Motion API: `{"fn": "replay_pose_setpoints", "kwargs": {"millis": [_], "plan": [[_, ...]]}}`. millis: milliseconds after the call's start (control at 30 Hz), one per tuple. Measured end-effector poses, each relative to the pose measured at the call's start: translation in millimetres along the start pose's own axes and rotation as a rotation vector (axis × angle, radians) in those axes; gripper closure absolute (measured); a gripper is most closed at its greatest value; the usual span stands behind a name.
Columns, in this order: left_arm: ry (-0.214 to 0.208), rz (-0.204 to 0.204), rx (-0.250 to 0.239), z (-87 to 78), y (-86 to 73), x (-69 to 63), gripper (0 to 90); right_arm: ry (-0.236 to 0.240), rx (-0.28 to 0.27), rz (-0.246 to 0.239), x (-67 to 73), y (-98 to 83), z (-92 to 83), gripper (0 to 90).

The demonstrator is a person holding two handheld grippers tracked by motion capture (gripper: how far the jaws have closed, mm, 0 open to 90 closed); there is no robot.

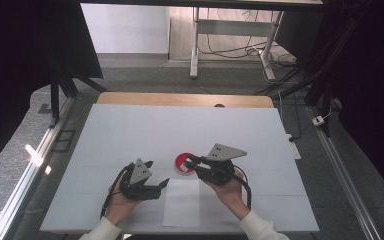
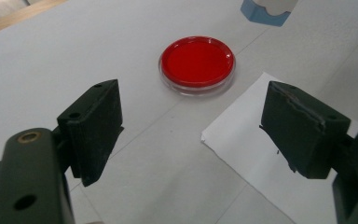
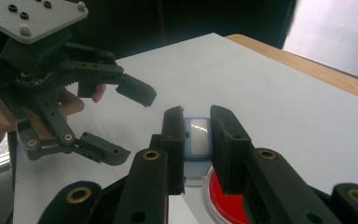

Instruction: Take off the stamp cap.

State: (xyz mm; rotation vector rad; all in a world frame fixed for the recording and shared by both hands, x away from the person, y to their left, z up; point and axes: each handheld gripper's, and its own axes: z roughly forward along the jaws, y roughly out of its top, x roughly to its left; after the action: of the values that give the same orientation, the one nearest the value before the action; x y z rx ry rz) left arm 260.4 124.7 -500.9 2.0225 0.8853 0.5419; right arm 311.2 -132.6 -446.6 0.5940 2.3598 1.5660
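Note:
A round clear dish with red filling (image 2: 197, 63) lies on the white table top (image 1: 130, 130), just beyond the corner of a white paper sheet (image 2: 284, 154). In the high view the red dish (image 1: 181, 162) sits partly under my right gripper (image 1: 191, 160). My right gripper (image 3: 197, 114) is shut on a small light-blue block with a pale face (image 3: 198, 140), held just above the red dish (image 3: 226, 200). The blue block (image 2: 263, 11) also hangs at the top of the left gripper view. My left gripper (image 2: 193, 100) stands open with nothing between its jaws, aimed at the dish. Seen from the right, the left gripper (image 3: 133, 126) is wide open.
The white paper sheet (image 1: 182, 202) lies near the table's front edge between the two hands. A wooden table edge (image 1: 180, 99) runs along the back. Dark curtains, metal table legs (image 1: 195, 45) and cables (image 1: 280, 60) stand beyond it.

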Motion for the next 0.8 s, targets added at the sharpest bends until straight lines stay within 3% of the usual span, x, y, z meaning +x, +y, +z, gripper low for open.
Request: {"fn": "replay_pose_setpoints", "kwargs": {"millis": [800], "plan": [[-0.035, 0.020, 0.000, 14.7, 12.0, -12.4, 20.6, 0.006, 0.000, 0.001, 1.4, 0.0, 2.1, 75.1]]}}
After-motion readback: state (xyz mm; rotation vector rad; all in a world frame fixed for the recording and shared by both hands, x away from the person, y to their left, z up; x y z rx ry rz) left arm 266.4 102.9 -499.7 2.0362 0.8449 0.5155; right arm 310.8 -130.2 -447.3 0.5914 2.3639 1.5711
